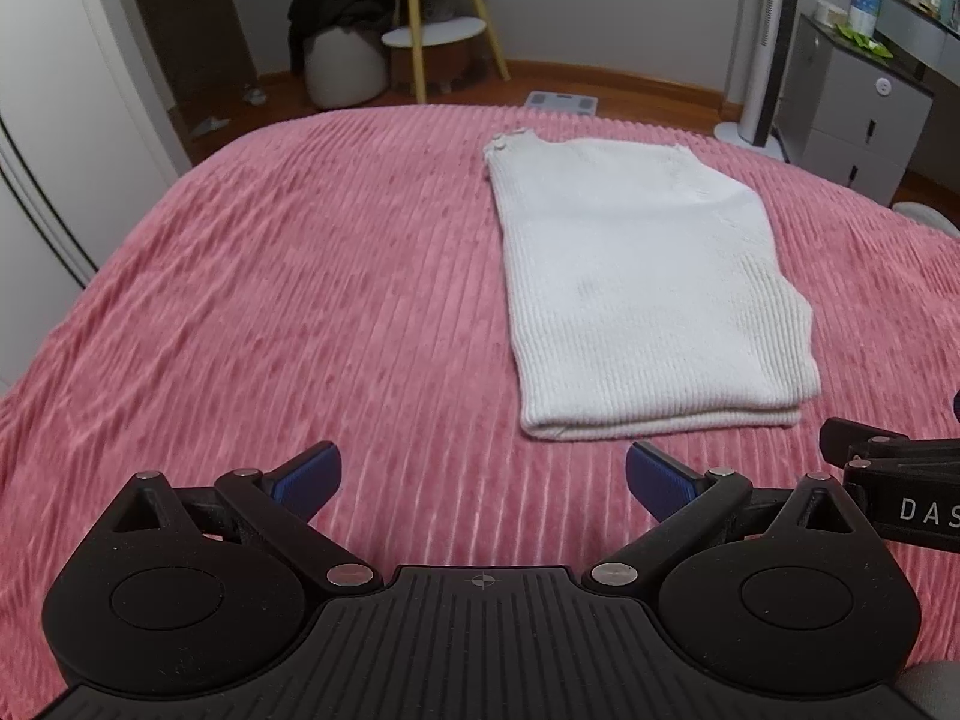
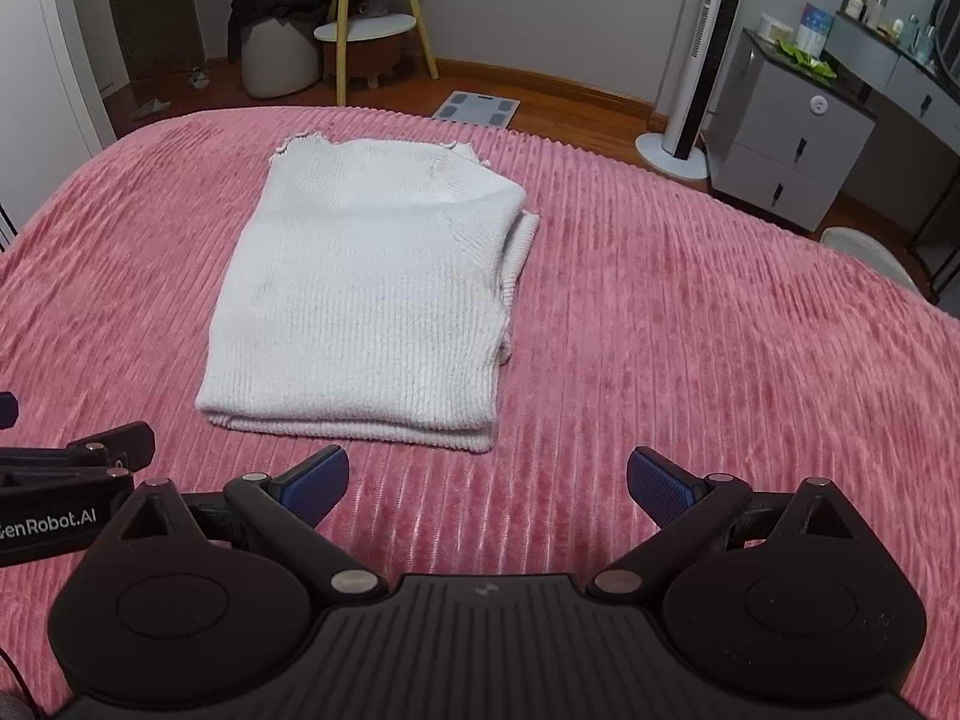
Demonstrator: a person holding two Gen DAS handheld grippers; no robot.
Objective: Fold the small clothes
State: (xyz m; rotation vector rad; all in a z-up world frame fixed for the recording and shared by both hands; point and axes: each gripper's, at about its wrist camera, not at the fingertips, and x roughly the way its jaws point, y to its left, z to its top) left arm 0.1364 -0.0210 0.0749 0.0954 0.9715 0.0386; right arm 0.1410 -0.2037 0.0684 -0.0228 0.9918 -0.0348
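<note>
The white ribbed knit sweater (image 2: pixel 366 288) lies folded into a neat rectangle on the bed with its pink ribbed blanket (image 2: pixel 690 330), a double layer showing at the near edge. The left claw (image 1: pixel 483 477) and right claw (image 2: pixel 487 480) both stand wide and hold nothing, hovering just before the sweater.

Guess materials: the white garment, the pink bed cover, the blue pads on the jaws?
White garment: looks like a rib knit, cotton or a blend; fine vertical ribs, matte, frilled edge at the far end. Pink bed cover: plush corduroy-like fleece, probably synthetic; raised cords with a soft sheen. Blue pads: likely rubber or textured plastic; fine dotted grip surface, matte.
</note>
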